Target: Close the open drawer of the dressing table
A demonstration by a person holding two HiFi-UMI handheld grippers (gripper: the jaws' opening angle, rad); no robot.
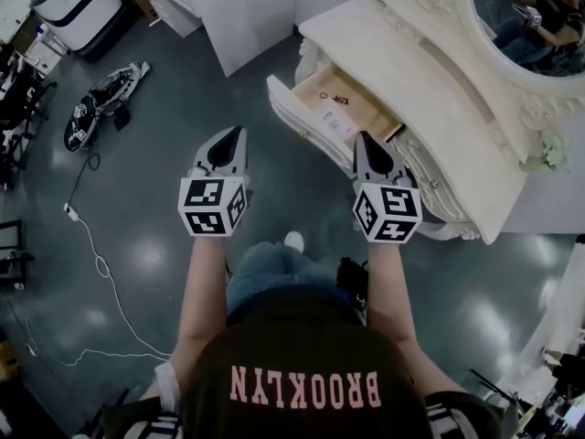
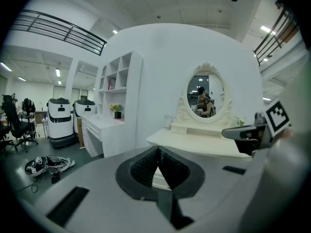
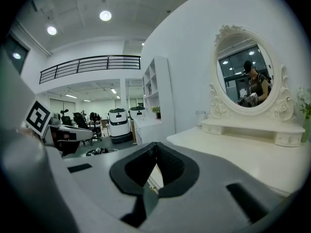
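Note:
The cream dressing table (image 1: 430, 71) stands at the upper right of the head view, its oval mirror (image 1: 539, 16) behind it. Its drawer (image 1: 345, 99) is pulled out toward me, showing a wooden bottom with a paper in it. My right gripper (image 1: 364, 138) is shut and empty, its tip just short of the drawer's near right end. My left gripper (image 1: 236, 135) is also shut and empty, over the floor to the left of the drawer front (image 1: 294, 108). The left gripper view shows the table (image 2: 194, 142) ahead; the right gripper view shows the tabletop (image 3: 243, 149) close by.
A white cabinet (image 1: 228, 7) stands left of the dressing table, and a white machine (image 1: 78, 3) sits at the far left. A bag of gear (image 1: 101, 99) and a white cable (image 1: 101, 263) lie on the grey floor.

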